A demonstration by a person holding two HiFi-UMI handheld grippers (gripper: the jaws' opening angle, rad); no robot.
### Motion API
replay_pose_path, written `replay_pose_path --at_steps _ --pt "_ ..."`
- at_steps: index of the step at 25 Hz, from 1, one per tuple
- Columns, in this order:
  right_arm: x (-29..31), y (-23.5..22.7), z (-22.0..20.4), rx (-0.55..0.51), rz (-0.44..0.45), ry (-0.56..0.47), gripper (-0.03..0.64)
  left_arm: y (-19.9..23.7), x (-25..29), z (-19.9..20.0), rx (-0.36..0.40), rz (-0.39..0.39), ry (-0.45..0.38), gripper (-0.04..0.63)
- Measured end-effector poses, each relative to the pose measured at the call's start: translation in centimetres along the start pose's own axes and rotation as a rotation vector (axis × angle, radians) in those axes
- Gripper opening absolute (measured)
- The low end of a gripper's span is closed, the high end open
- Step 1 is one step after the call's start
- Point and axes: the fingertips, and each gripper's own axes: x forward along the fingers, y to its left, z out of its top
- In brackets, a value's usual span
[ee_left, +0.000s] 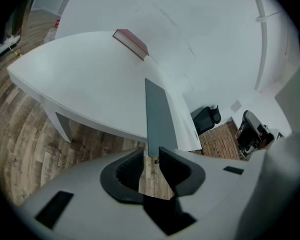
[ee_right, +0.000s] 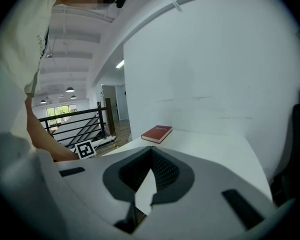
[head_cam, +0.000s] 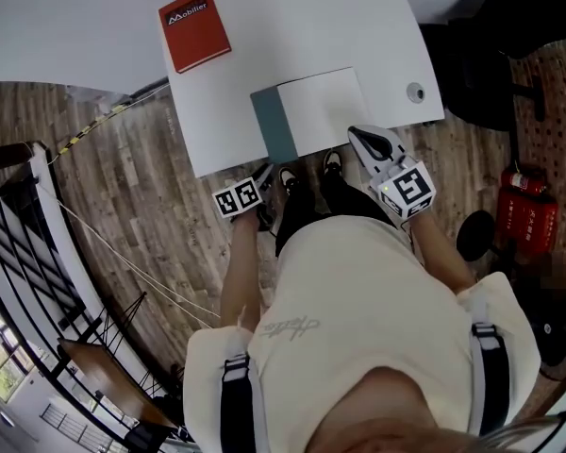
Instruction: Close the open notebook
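On the white table (head_cam: 292, 36), the open grey-green paper notebook's (head_cam: 311, 111) page is pinched by the right gripper (head_cam: 358, 138), apparently for folding; the left gripper (head_cam: 264, 175) is held narrowly parted, empty.

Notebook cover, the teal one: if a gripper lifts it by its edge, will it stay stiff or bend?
The teal cover looks flat with straight edges, so it probably stays fairly stiff. The white pages beside it are likely floppier. The notebook looks thin, so it may slide on the smooth table when pushed.
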Motion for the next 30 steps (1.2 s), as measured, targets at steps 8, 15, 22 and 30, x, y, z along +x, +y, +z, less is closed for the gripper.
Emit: replay_pose_path --at_steps 8,15,22,30 --pt "0.0 -0.4 -0.2 -0.019 -0.024 0.009 0.006 -0.1 1.8 -0.1 -0.034 -0.051 0.038 0.101" --pt "0.7 0.0 -0.2 -0.021 -0.019 0.009 0.006 -1.1 1.5 0.1 0.024 -0.057 0.067 0.036" --pt "1.9 0.6 0.3 -0.013 -0.02 0.007 0.006 -3.5 0.3 0.9 0.115 -0.062 0.078 0.025" --pt "2.3 1.1 0.8 0.011 -0.05 -0.025 0.006 -7.7 -1.5 1.8 0.178 -0.128 0.07 0.025"
